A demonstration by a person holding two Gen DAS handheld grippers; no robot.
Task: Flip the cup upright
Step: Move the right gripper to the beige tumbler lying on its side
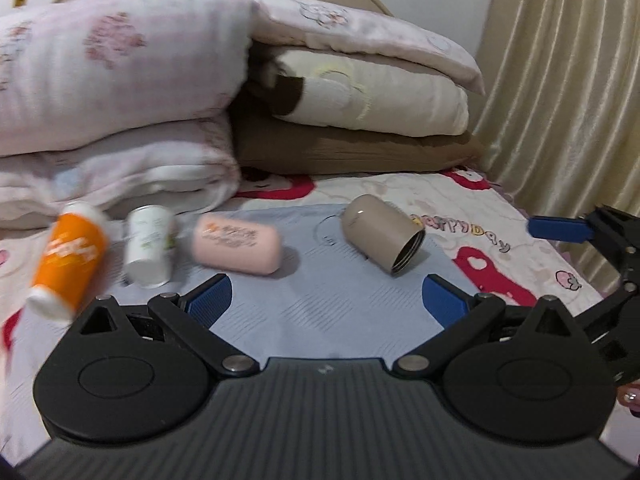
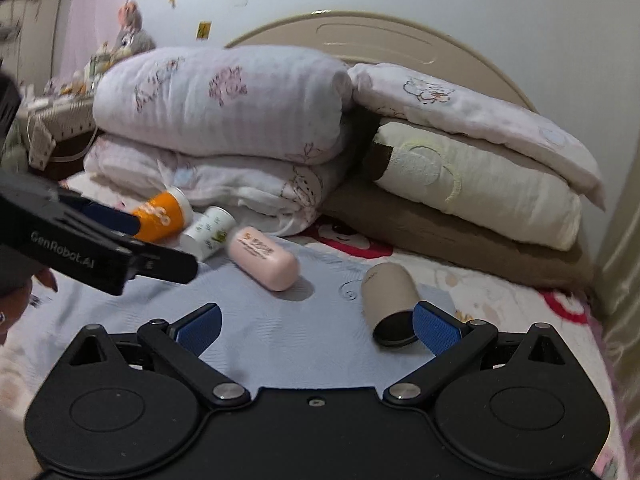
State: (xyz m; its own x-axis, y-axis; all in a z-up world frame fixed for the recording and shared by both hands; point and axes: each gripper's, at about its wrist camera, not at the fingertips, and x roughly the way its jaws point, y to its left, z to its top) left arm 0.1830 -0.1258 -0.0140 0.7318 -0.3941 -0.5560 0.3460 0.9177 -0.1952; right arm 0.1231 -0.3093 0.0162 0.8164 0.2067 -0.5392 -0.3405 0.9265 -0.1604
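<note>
**Beige cup lying on its side, both grippers spread and empty**

The left gripper (image 1: 327, 300) is hovering low over the pale blue mat (image 1: 304, 312), its blue-padded fingers spread wide with nothing between them. The right gripper (image 2: 316, 326) is sitting at a similar height, jaws also held wide apart and gripping nothing; its right pad (image 2: 434, 330) is showing just beside the cup's open mouth, though contact cannot be confirmed.

The cup (image 1: 380, 236) is lying tipped on the mat, its closed base pointing toward the pillows and its dark rim facing the near right. In the left wrist view it is sitting ahead of the left gripper and well clear of both fingers.

The left wrist view is catching the right gripper's blue fingertip (image 1: 558, 230) coming in from the right edge, beside the curtain (image 1: 568, 80). The right wrist view is instead showing the left gripper's black body crossing the left side, partly covering the orange bottle (image 2: 160, 216), plus a cluttered bedside table (image 2: 60, 120) and the headboard (image 2: 360, 36).

To the cup's left, a pink case (image 1: 236, 246) is lying flat, then a white bottle (image 1: 148, 246) and the orange bottle, blurred in the left view. Folded quilts (image 1: 112, 80) and stacked pillows (image 1: 368, 96) are piled behind them on the patterned bedsheet (image 1: 500, 256).
</note>
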